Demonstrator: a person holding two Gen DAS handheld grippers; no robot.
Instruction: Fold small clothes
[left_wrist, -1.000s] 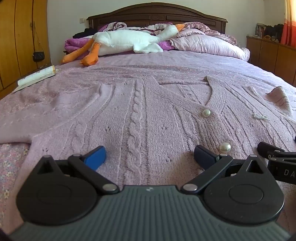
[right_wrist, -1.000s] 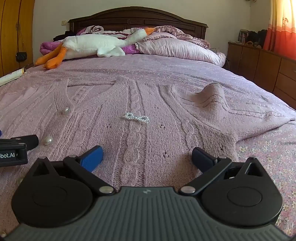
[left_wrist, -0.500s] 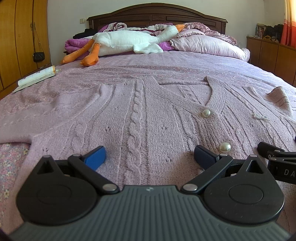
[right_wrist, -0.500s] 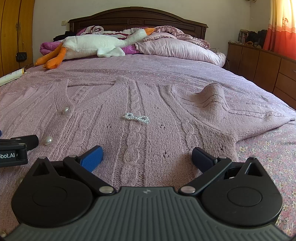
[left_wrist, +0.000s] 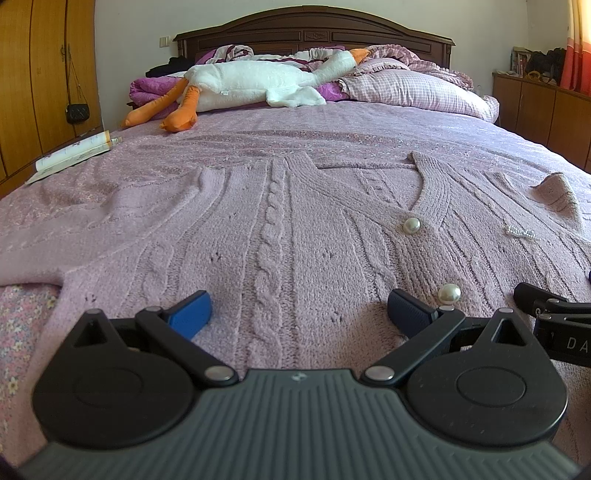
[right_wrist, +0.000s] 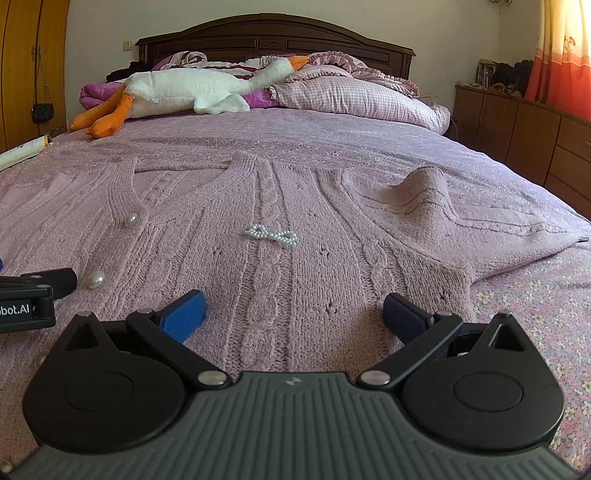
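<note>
- My left gripper (left_wrist: 299, 308) rests low over the hem of a pink cable-knit cardigan (left_wrist: 280, 229) spread flat on the bed (left_wrist: 332, 122); its fingers (left_wrist: 190, 314) stand wide apart and hold nothing, their blue pads lying against the knit.
- My right gripper (right_wrist: 291, 314) sits alongside at the same hem, fingers (right_wrist: 183, 315) equally spread and empty; part of the left gripper shows at the left edge of its view.
- The cardigan lies front-up with its neckline pointing toward the headboard (left_wrist: 314, 35). Two pearl buttons (left_wrist: 412, 225) run down the placket, the lower one just beside the left gripper's right finger.
- A small beaded bow (right_wrist: 272, 235) sits on the cardigan's front panel, ahead of the right gripper.
- The garment's right sleeve (right_wrist: 424, 192) is rumpled into a raised peak; the other sleeve lies flat toward the bed's left edge.
- At the head of the bed, a white plush goose (left_wrist: 258, 83) with orange legs stretches across magenta bedding, beside a checked pillow (left_wrist: 410, 90).
- A white tube (left_wrist: 74, 153) lies near the bed's left edge; wooden cabinets (right_wrist: 517, 125) line the right wall.
</note>
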